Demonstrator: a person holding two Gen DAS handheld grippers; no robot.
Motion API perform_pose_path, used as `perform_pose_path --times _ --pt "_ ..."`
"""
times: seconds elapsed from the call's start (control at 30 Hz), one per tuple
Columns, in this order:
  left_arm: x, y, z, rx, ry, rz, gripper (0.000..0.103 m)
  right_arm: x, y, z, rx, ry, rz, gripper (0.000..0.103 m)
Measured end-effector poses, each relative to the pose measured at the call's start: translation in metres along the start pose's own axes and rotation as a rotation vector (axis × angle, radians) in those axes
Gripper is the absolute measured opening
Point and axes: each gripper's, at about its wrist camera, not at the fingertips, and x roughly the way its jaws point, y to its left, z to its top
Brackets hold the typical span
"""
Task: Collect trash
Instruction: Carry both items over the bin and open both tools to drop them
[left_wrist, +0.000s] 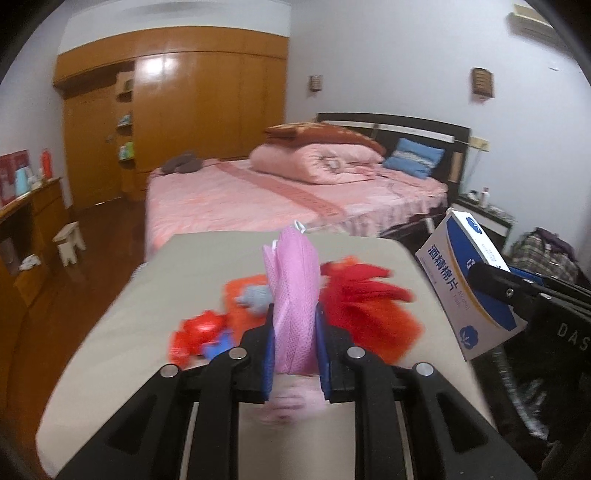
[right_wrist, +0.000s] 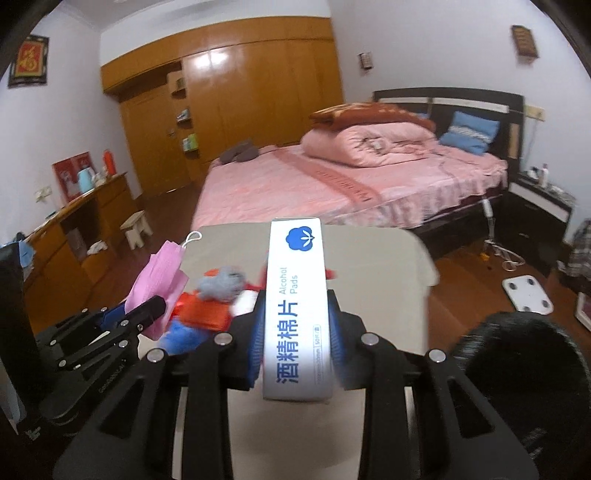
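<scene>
Fig. legend: two trash items lifted, nothing binned yet. No bin or bag shows in either view, so drop-off is judged still ahead.

Progress: pink pleated face mask w/ white ear loop (left_wrist: 293, 295) and white-and-blue cardboard box of alcohol pads (right_wrist: 295, 314) are both up off the beige surface (left_wrist: 110, 350). Left lying at frame centre, blurred: red and orange cloth or wrapper pieces (left_wrist: 369, 306) and a small grey plush toy (right_wrist: 221, 282); which of these count as trash can't be told.

Left tool (left_wrist: 294, 328): jaws nearly closed, blue pads pinching the mask, which stands upright between them, centre of left-wrist view. Same tool shows at lower left of right-wrist view.

Right tool (right_wrist: 295, 328): jaws part-way closed, clamped on the box's long sides; box runs lengthwise up frame centre. In left-wrist view the box sits at right edge, tilted.
</scene>
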Motion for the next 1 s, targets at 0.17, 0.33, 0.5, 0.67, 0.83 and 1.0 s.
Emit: perform_pose_path --times 0.17,0.33,0.5,0.67,0.83,1.0 --pt "0.002 -0.049 0.005 0.046 0.005 -0.121 0.019 -0.033 -0.048 -0.013 0.058 -0.007 -0.101 0.029" --pt "0.006 -0.100 0.002 0.103 0.020 -0.239 0.019 -0.058 -0.088 -0.038 0.105 0.004 -0.205 0.029" --pt "0.007 -0.146 -0.005 0.153 0.030 -0.342 0.019 -0.077 -0.130 -0.063 0.158 0.017 -0.311 0.029" --pt "0.011 -0.190 -0.005 0.198 0.044 -0.438 0.019 -0.097 -0.167 -0.083 0.205 0.018 -0.409 0.029" --pt "0.016 -0.229 -0.009 0.229 0.067 -0.525 0.022 -0.113 -0.195 -0.095 0.239 0.010 -0.483 0.031" --pt "0.020 -0.241 -0.014 0.246 0.071 -0.543 0.052 -0.122 -0.213 -0.101 0.264 0.004 -0.533 0.050"
